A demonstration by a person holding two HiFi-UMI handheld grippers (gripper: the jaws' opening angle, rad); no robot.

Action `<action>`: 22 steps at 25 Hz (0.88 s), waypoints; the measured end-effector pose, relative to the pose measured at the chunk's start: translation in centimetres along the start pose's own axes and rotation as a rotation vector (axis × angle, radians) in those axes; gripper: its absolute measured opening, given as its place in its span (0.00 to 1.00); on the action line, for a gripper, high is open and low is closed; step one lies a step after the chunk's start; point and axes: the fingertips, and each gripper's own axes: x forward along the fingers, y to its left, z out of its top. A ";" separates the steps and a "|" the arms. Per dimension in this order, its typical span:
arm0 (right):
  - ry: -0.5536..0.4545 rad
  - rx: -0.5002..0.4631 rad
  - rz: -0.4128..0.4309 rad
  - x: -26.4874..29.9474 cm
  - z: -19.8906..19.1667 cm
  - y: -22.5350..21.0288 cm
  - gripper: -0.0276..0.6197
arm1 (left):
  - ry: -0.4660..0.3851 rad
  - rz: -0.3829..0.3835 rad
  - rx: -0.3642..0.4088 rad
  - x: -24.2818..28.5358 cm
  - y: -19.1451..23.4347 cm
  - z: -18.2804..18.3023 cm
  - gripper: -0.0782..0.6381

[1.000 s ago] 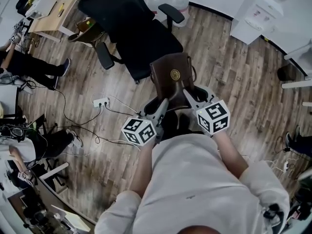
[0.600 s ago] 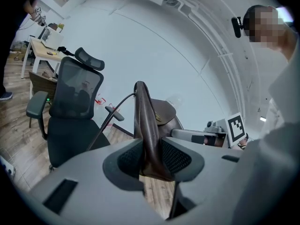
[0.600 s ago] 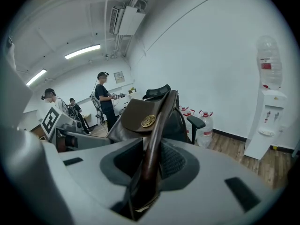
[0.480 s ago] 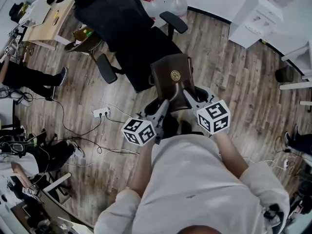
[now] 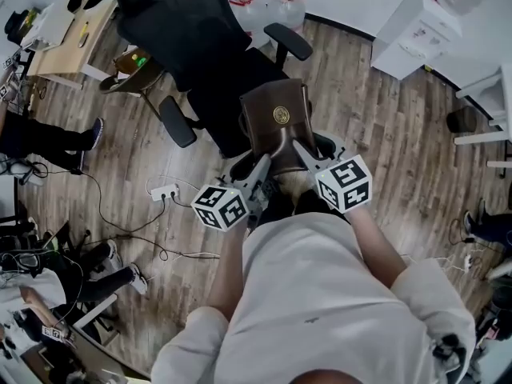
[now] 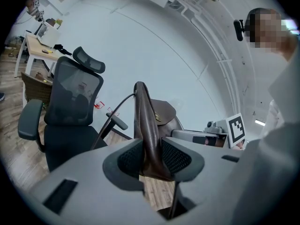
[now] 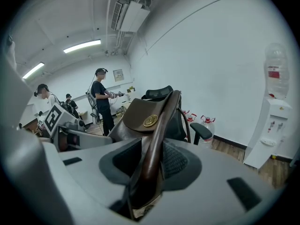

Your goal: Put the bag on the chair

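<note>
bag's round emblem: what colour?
Gold emblem on the brown bag; right gripper view shows it best.

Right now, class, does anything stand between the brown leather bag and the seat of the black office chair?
Nothing visible does. The brown leather bag hangs at the front edge of the black office chair, whose seat looks bare. Its armrests stand off to either side, clear of the path.
</note>
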 end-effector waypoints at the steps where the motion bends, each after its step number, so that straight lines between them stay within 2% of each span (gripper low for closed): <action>1: 0.002 -0.001 -0.002 0.3 0.1 0.0 0.22 | -0.001 -0.003 -0.003 0.0 0.2 0.2 0.27; 11: 0.022 -0.017 0.010 2.5 1.9 -1.8 0.21 | -0.008 -0.014 -0.024 1.8 1.6 2.2 0.27; 22: 0.060 -0.012 0.063 7.0 3.4 -3.8 0.22 | -0.005 0.037 -0.050 4.0 4.9 4.4 0.27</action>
